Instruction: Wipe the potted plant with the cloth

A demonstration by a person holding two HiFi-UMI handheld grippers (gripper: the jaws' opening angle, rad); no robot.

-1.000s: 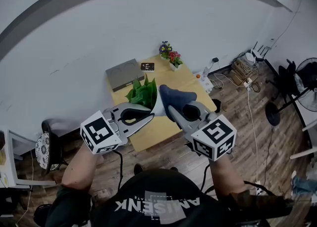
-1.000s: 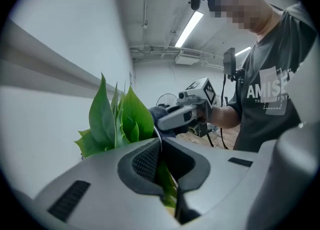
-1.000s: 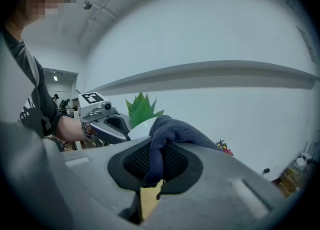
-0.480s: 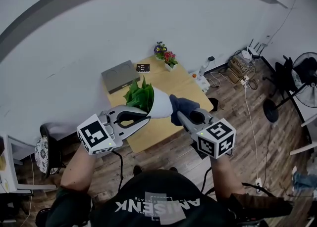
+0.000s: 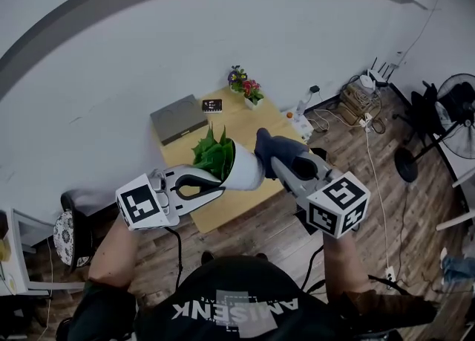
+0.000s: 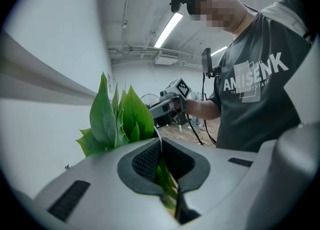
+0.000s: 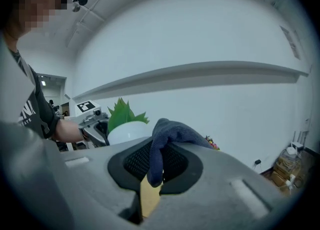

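A potted plant [image 5: 241, 170] with green leaves [image 5: 214, 155] in a white pot is held up in the air over the wooden table [image 5: 245, 120]. My left gripper [image 5: 221, 180] is shut on the pot's rim; in the left gripper view the rim and leaves [image 6: 125, 119] sit between the jaws. My right gripper [image 5: 266, 155] is shut on a dark blue cloth [image 5: 265, 148], which lies against the right side of the pot. In the right gripper view the cloth [image 7: 167, 136] hangs between the jaws, and the pot [image 7: 129, 133] is to the left of it.
On the table lie a grey flat box [image 5: 178, 118], a small dark card [image 5: 213, 105] and two small flower pots [image 5: 246, 88]. Cables and a power strip [image 5: 364, 109] lie on the wooden floor at right. A fan [image 5: 456, 102] stands far right, a chair [image 5: 70, 235] at left.
The right gripper with the cloth has moved up along the pot's right side, from near its base toward the rim. The pot, held in the left gripper, has tilted more upright.
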